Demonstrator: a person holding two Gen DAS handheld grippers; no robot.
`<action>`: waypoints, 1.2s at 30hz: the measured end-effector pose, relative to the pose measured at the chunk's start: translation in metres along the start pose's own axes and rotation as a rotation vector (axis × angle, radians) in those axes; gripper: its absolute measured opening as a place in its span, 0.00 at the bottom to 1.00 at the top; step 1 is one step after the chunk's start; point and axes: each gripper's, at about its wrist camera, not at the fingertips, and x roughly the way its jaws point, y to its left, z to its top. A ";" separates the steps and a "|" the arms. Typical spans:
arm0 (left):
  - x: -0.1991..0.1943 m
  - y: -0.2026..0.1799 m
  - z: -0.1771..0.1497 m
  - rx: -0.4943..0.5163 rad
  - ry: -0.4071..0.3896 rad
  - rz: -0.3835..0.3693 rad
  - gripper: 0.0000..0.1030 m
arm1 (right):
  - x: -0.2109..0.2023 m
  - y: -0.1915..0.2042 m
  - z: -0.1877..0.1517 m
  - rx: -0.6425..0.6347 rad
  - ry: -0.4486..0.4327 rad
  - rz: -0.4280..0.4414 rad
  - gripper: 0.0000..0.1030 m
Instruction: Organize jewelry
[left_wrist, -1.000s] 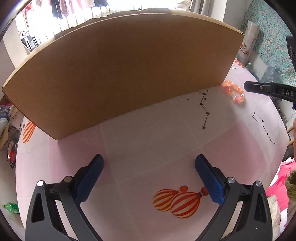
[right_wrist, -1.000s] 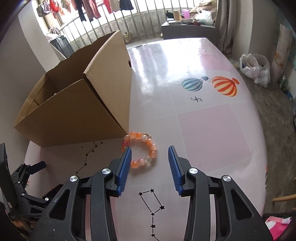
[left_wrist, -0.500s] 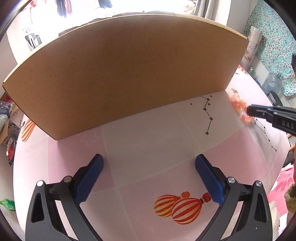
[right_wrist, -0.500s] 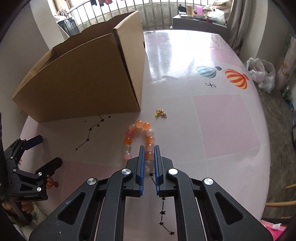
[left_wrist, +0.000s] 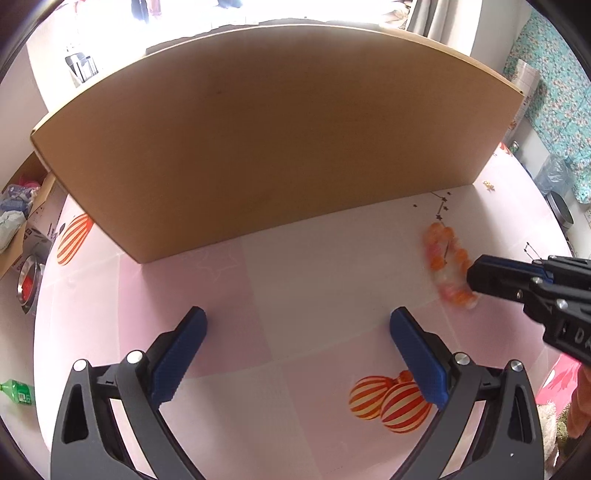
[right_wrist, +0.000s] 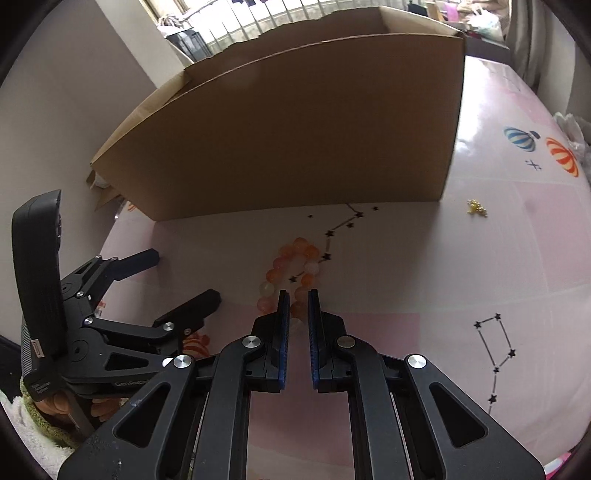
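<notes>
An orange and white bead bracelet (right_wrist: 291, 273) is pinched at its near side by my right gripper (right_wrist: 297, 301), whose jaws are shut on it; the rest of the loop trails toward the box. In the left wrist view the bracelet (left_wrist: 445, 266) looks blurred at the tip of my right gripper (left_wrist: 474, 275). My left gripper (left_wrist: 295, 347) is wide open and empty over the pink table, and it shows at the left of the right wrist view (right_wrist: 184, 280). A large open cardboard box (right_wrist: 295, 129) stands just behind; it fills the left wrist view (left_wrist: 258, 129).
A small gold trinket (right_wrist: 476, 207) lies on the table by the box's right corner, also in the left wrist view (left_wrist: 489, 183). The pink table (left_wrist: 314, 266) carries balloon and star prints. A steel bowl (left_wrist: 27, 286) and a green bottle (left_wrist: 14, 392) sit beyond its left edge.
My right gripper closed on the bracelet and has dragged it leftward along the front of the box, toward my left gripper. My left gripper stayed open and nearly still.
</notes>
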 end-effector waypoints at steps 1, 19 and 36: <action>0.000 0.002 -0.001 -0.006 0.001 0.004 0.95 | -0.001 0.004 0.000 -0.012 -0.008 -0.002 0.09; -0.003 0.004 -0.001 -0.014 0.003 0.009 0.95 | -0.002 -0.030 -0.012 0.002 0.015 -0.371 0.89; 0.003 0.004 0.002 -0.015 -0.001 0.011 0.95 | 0.000 -0.034 -0.018 -0.029 -0.038 -0.345 0.92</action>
